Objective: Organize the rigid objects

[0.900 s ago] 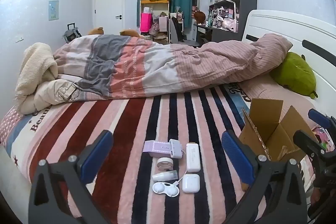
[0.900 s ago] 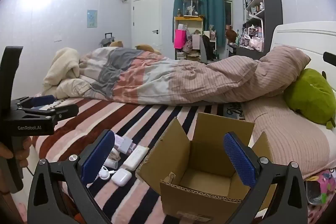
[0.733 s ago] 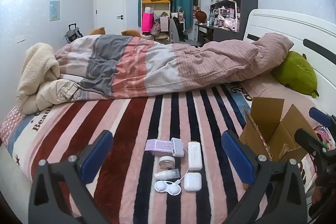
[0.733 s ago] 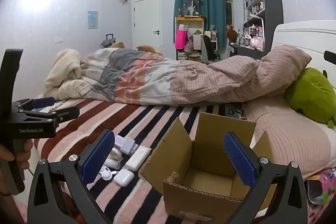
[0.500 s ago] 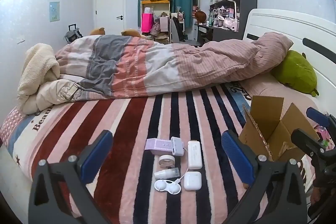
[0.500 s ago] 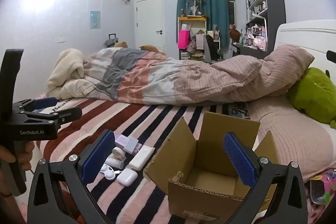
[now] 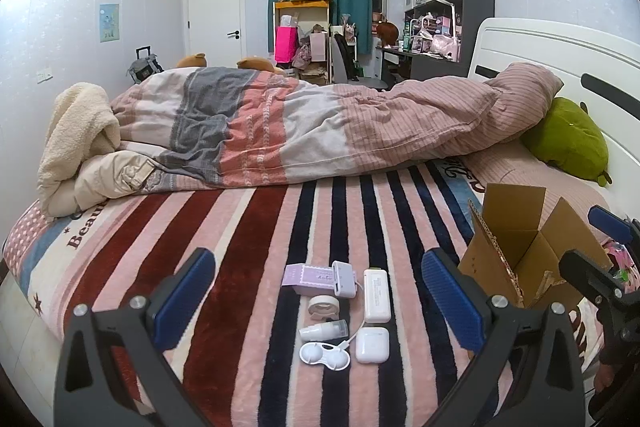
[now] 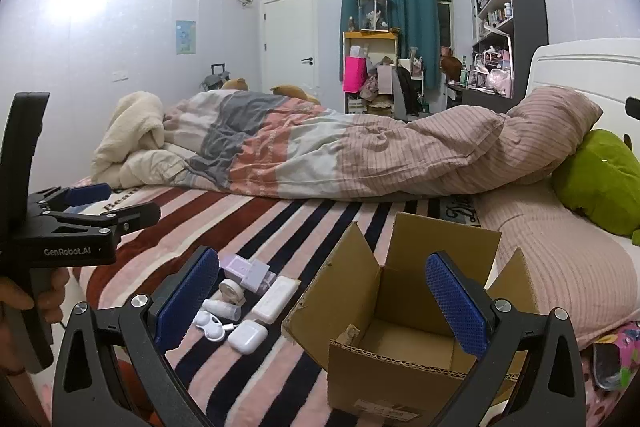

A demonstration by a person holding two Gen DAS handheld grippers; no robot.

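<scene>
Several small objects lie together on the striped blanket: a purple box [image 7: 308, 276], a white power bank [image 7: 377, 294], a white earbud case [image 7: 373, 344], a round tape roll [image 7: 324, 306], a small white bottle [image 7: 323, 330] and a white contact lens case [image 7: 325, 355]. The same cluster shows in the right wrist view, with the earbud case [image 8: 248, 336] nearest. An open, empty cardboard box [image 8: 404, 323] stands to their right. My left gripper [image 7: 318, 301] is open and empty above the cluster. My right gripper [image 8: 322, 301] is open and empty above the box.
A rumpled striped duvet [image 7: 320, 123] lies across the far side of the bed. A green plush pillow [image 7: 568, 141] rests by the white headboard. A cream fleece blanket [image 7: 76, 135] is heaped at the far left. The bed's front edge is close to me.
Both views have shifted only slightly. The small objects and the box lie where they were. Both grippers stay open.
</scene>
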